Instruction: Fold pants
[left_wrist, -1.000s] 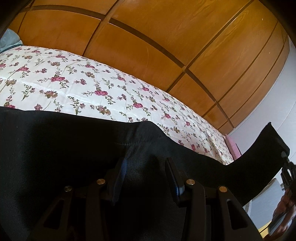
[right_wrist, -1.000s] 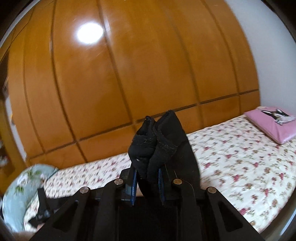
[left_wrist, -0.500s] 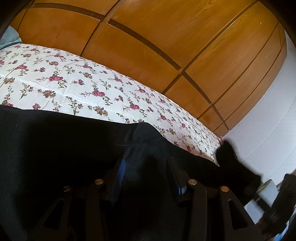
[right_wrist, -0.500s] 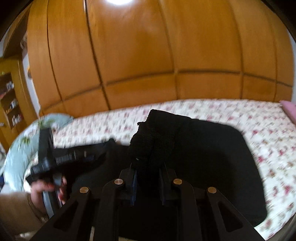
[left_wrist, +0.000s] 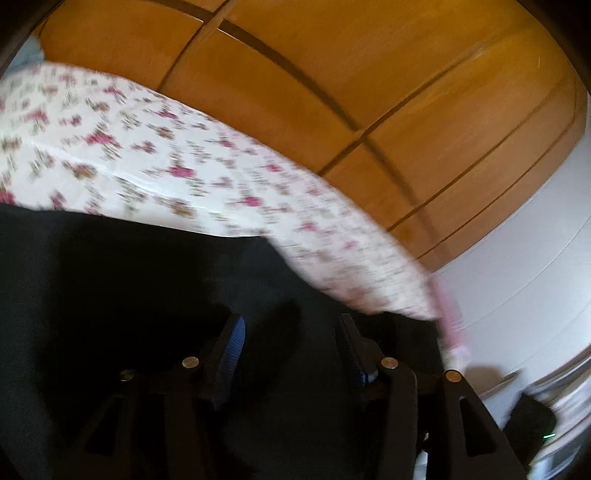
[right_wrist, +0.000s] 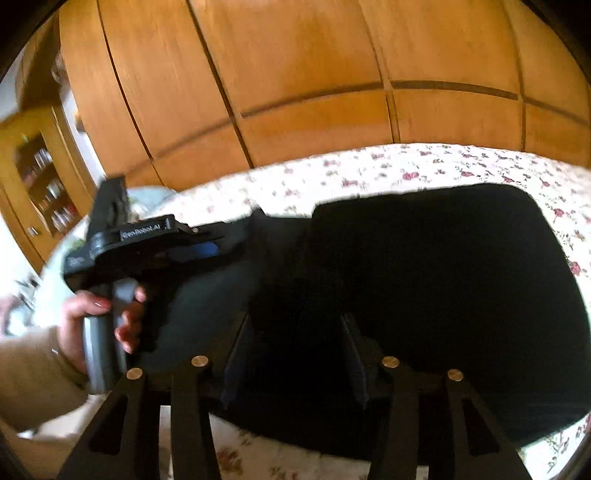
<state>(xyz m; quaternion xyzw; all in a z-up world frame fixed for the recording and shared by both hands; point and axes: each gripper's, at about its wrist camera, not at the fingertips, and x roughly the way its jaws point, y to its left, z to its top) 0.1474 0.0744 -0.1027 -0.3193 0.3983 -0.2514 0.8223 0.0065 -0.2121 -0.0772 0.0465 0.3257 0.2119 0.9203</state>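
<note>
Both claws stood over the black pants (right_wrist: 424, 295) lying folded on the flowered bed (right_wrist: 424, 166); our right claw (right_wrist: 295, 354) and left claw (left_wrist: 291, 347) were spreading, cloth between but unpinched; the fold's long axis ran left-right, nearer our right.

Black left gripper (right_wrist: 207, 240) printed "GenRobot.AI", grey handle, blue pads, brass screws, beige sleeve (right_wrist: 33, 373)

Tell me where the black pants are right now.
The black pants lie flat on the floral bedspread, filling the middle of both wrist views, below the wooden wall panels.
</note>
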